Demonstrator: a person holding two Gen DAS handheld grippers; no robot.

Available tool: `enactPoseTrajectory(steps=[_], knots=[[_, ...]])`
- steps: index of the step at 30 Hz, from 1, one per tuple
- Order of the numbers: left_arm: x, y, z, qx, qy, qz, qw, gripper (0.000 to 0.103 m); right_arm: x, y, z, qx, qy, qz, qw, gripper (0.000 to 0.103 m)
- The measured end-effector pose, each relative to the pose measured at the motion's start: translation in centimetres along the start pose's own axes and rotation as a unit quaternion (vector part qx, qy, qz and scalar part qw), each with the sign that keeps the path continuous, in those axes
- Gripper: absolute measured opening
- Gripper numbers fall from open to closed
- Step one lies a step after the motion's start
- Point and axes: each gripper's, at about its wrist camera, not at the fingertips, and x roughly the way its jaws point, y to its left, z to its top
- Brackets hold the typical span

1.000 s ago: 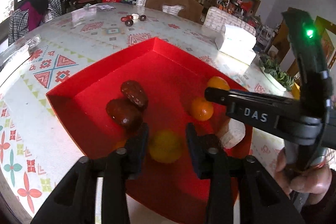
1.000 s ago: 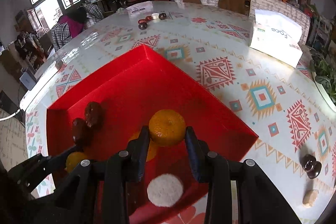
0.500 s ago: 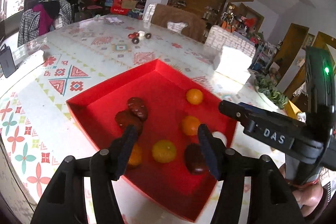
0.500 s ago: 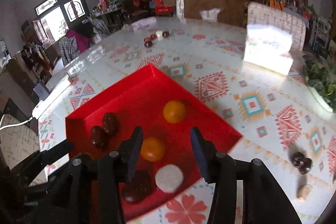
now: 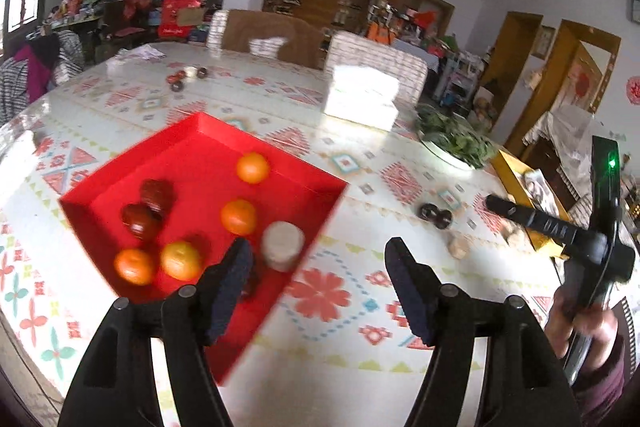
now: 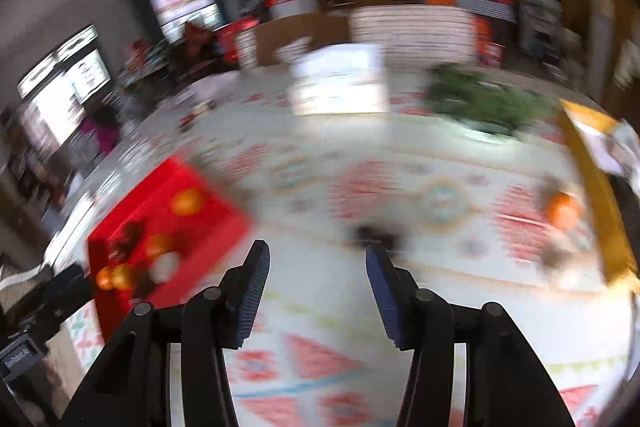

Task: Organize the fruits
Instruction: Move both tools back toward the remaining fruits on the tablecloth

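The red tray (image 5: 192, 163) lies left of centre on the patterned table. It holds several oranges (image 5: 238, 217), dark red dates (image 5: 140, 221) and a white round piece (image 5: 282, 245). My left gripper (image 5: 318, 247) hangs over the tray's right corner and the bare table, its jaws opening, with nothing between them. A hand holds my right gripper (image 5: 560, 223) off to the right. In the blurred right wrist view that right gripper (image 6: 316, 249) is over the table right of the red tray (image 6: 216, 223), its jaws opening and empty. A dark fruit (image 6: 376, 233) lies just beyond its fingertips.
Two dark fruits (image 5: 434, 215) and a pale piece (image 5: 458, 247) lie on the table right of the tray. A yellow tray (image 5: 516, 183) stands at the right edge, with an orange (image 6: 564, 211) beside it. Farther back are a tissue box (image 5: 360, 99) and a dish of greens (image 5: 452, 139).
Both grippers let go of the oranges they had between their fingers, opened wider, drew back from the tray and swung right. The oranges now rest in the tray.
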Motion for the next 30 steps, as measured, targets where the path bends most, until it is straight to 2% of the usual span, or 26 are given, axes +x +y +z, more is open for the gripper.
enactPoseTrajectory(steps=[5, 9, 13, 15, 20, 24, 27, 30], knots=[[2.7, -3.2, -0.8, 0.015, 0.037, -0.024, 0.9989, 0.069, -1.8, -10.1, 0.4, 0.109, -0.018, -0.048, 0.993, 0.055], [4.2, -5.4, -1.5, 0.041, 0.059, -0.024, 0.9971, 0.069, -1.4, -14.1, 0.1, 0.141, -0.01, -0.097, 0.985, 0.055], [5.3, -7.3, -1.6, 0.068, 0.072, -0.021, 0.9949, 0.069, -0.5, -15.7, -0.7, 0.153, -0.002, -0.126, 0.98, 0.055], [6.1, -8.5, -1.6, 0.082, 0.076, -0.021, 0.9935, 0.069, 0.1, -16.3, -1.1, 0.159, 0.011, -0.118, 0.98, 0.055], [9.2, -11.8, -1.5, 0.119, 0.095, -0.029, 0.9879, 0.069, 1.7, -16.6, -1.6, 0.156, 0.033, -0.131, 0.979, 0.055], [12.1, -14.4, -1.6, 0.137, 0.116, -0.041, 0.9828, 0.069, 2.0, -16.7, -1.7, 0.149, 0.027, -0.133, 0.979, 0.055], [13.8, -15.7, -1.4, 0.142, 0.12, -0.049, 0.9813, 0.069, 2.1, -16.6, -1.8, 0.139, 0.026, -0.142, 0.98, 0.043], [15.3, -16.4, -1.2, 0.138, 0.129, -0.054, 0.9806, 0.069, 1.9, -16.5, -1.8, 0.137, 0.025, -0.145, 0.98, 0.043]])
